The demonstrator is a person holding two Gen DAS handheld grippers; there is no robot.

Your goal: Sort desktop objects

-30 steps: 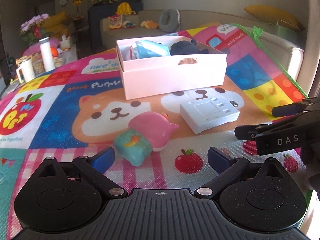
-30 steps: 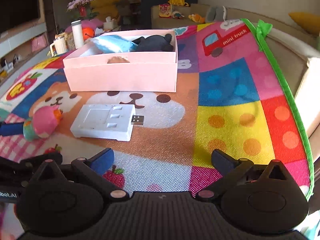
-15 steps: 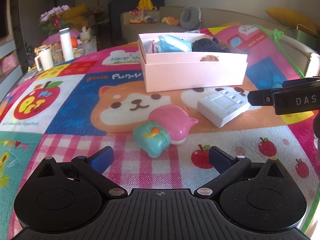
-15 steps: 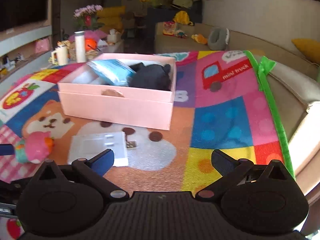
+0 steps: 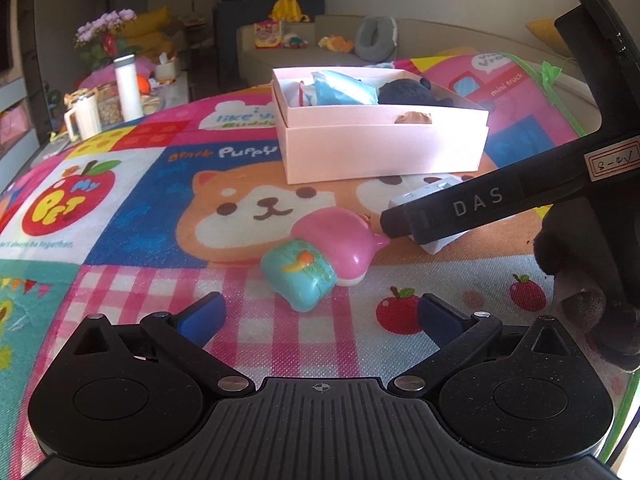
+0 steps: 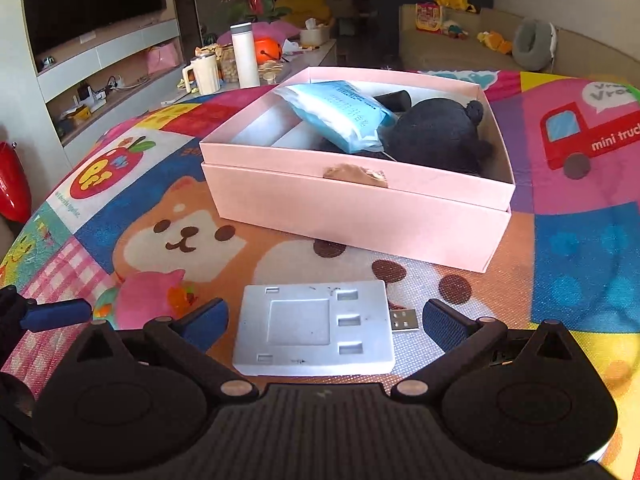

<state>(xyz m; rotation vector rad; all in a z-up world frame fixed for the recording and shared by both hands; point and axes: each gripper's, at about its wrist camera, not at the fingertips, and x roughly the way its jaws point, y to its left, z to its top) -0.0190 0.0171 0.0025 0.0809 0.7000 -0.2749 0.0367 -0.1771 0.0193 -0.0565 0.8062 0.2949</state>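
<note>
Right gripper lined up on the white USB device, pick-up pending.

The right gripper hangs with jaws spread wide either side of the white USB device on the mat; it probably needs lowering before closing. The left gripper, also spread and empty, faces the pink toy; the pink box lies beyond.

Box at 12 o'clock on the mat, pouch and plush inside. USB hub in front of it; toy at the hub's 9 o'clock.
</note>
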